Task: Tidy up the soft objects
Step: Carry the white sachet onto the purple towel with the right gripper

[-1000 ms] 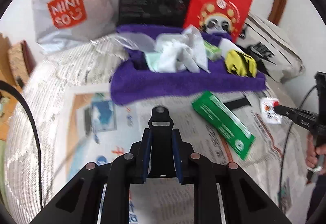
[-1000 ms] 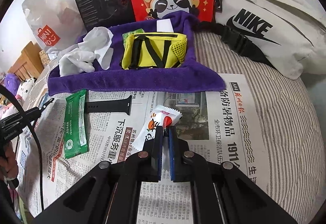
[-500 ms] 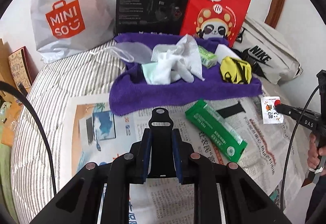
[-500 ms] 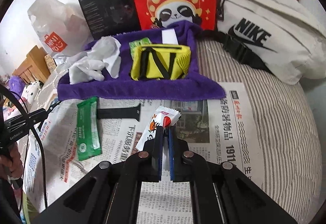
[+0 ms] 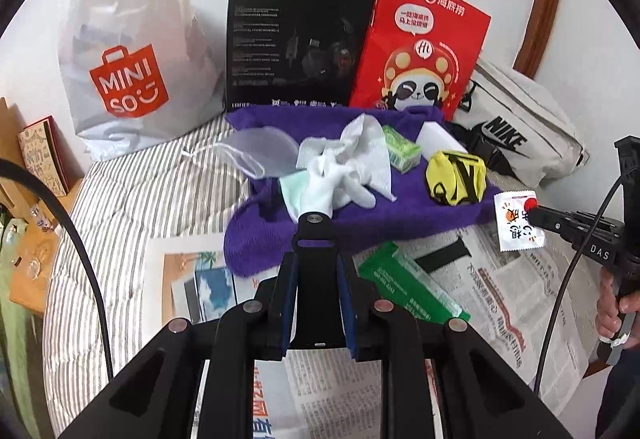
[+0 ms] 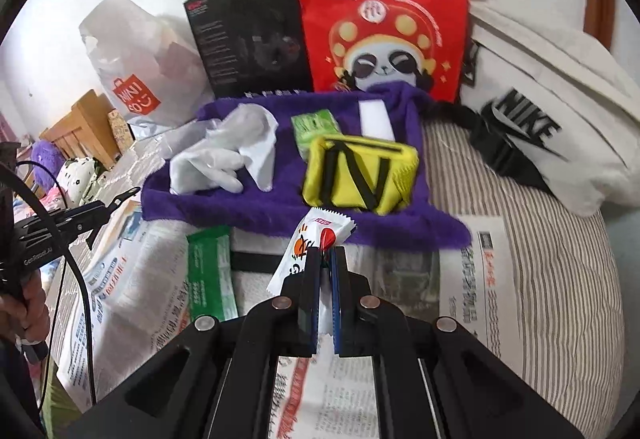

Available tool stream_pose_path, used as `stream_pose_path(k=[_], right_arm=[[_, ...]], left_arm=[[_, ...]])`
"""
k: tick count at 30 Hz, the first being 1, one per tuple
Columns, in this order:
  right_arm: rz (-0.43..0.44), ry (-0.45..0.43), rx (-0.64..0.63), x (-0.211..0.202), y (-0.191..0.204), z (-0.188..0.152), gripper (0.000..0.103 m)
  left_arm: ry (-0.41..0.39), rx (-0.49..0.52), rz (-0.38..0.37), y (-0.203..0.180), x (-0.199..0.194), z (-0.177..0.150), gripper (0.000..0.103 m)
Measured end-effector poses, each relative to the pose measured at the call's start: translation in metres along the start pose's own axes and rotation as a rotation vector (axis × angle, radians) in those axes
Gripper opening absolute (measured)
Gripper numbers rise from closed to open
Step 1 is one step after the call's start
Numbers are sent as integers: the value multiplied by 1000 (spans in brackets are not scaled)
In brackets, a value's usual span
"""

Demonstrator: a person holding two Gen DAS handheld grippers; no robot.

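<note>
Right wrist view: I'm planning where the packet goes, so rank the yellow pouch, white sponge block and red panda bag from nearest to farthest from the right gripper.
1. Yellow pouch, on the purple towel's near part.
2. White sponge block, just behind the pouch.
3. Red panda bag, upright behind the towel.

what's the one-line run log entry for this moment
right gripper: shut on white snack packet | left gripper: gripping black strap | purple towel: holds yellow pouch, white gloves

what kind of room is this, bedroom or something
Most likely a bedroom. The work surface is a grey-and-white striped mattress, a low wooden bedside table stands beside it, and purple and white stuffed toys lie past the wooden bed frame.
</note>
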State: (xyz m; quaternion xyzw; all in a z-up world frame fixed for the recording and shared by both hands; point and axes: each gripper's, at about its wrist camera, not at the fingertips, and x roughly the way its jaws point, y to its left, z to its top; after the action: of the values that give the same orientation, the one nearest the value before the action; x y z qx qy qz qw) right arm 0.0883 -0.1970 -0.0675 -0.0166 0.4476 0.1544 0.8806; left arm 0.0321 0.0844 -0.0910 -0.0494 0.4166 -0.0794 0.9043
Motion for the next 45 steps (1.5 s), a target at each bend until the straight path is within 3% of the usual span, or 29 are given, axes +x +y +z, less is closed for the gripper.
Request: stream_pose_path(k=[13, 24, 45], right_arm=[[28, -18, -62, 25, 28, 46, 5], [8, -1, -73, 67, 33, 77, 5], [-56, 165, -183, 142, 48, 75, 6]], left_arm=[[-15, -28, -2, 8, 13, 35, 19], [-5, -61, -16, 20, 48, 62, 20], [28, -63, -37, 25, 92, 81, 20]])
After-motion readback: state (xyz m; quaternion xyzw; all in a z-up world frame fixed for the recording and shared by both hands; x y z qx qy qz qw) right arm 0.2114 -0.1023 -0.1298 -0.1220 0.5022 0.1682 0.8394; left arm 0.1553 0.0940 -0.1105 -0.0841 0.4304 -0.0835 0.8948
